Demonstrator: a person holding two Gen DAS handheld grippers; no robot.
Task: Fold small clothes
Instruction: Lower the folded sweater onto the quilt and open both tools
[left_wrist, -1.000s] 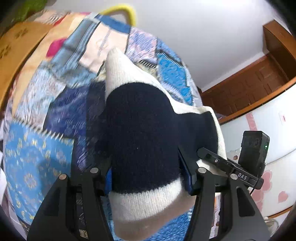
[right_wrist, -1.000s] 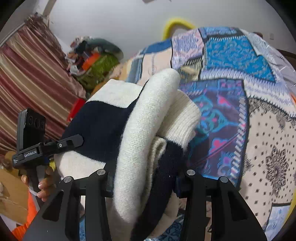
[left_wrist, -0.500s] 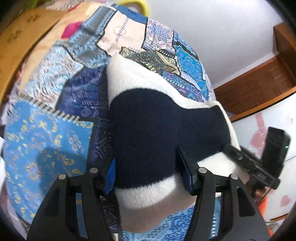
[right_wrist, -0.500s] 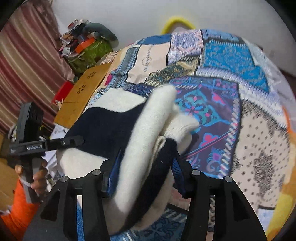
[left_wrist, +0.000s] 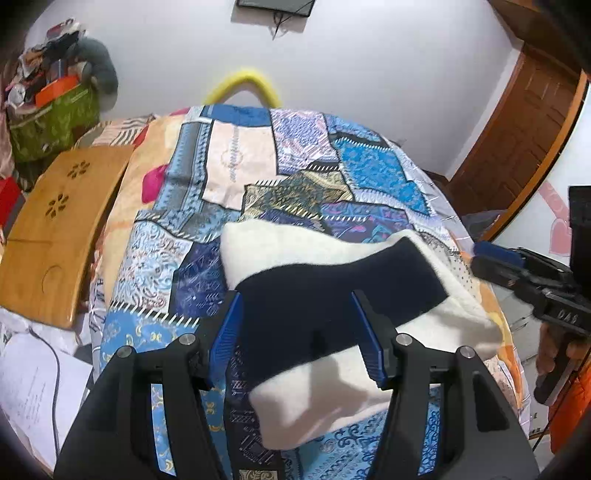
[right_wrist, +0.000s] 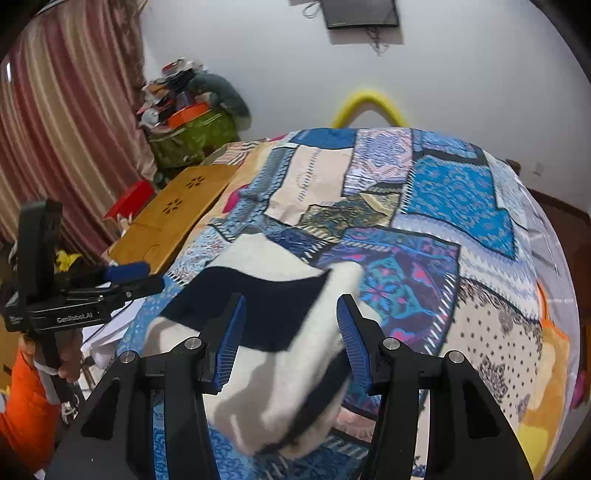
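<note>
Now, through the left wrist camera, we see the folded knit garment (left_wrist: 332, 314), cream with a broad navy band, lying on the patchwork quilt (left_wrist: 258, 177), and everything else we place from it. Our left gripper (left_wrist: 295, 332) hangs just over its near edge with the jaws spread wide, blue pads on either side of the navy band and gripping nothing. To the garment's right, the right gripper (left_wrist: 517, 273) shows side-on at the frame edge. Far beyond the garment to the left, a green bag (left_wrist: 51, 122) is heaped with clothes and an orange box. Left of the garment, a wooden lap tray (left_wrist: 55, 236) rests at the quilt's edge. Through the right wrist camera, the garment (right_wrist: 280, 332) lies directly ahead of our right gripper (right_wrist: 290, 336), whose jaws are likewise parted, with the thick folded edge between the pads but unclamped. To the garment's left, the left gripper (right_wrist: 125, 280) is in profile, too edge-on here to judge. Behind the garment, the same green bag (right_wrist: 192, 140) stands stuffed. We judge the main risk to be the bulky knit springing open now that nothing pins it, since the right edge looks thick and rounded; a pad snagging the loose fabric as we pull away could also drag the fold apart.
</note>
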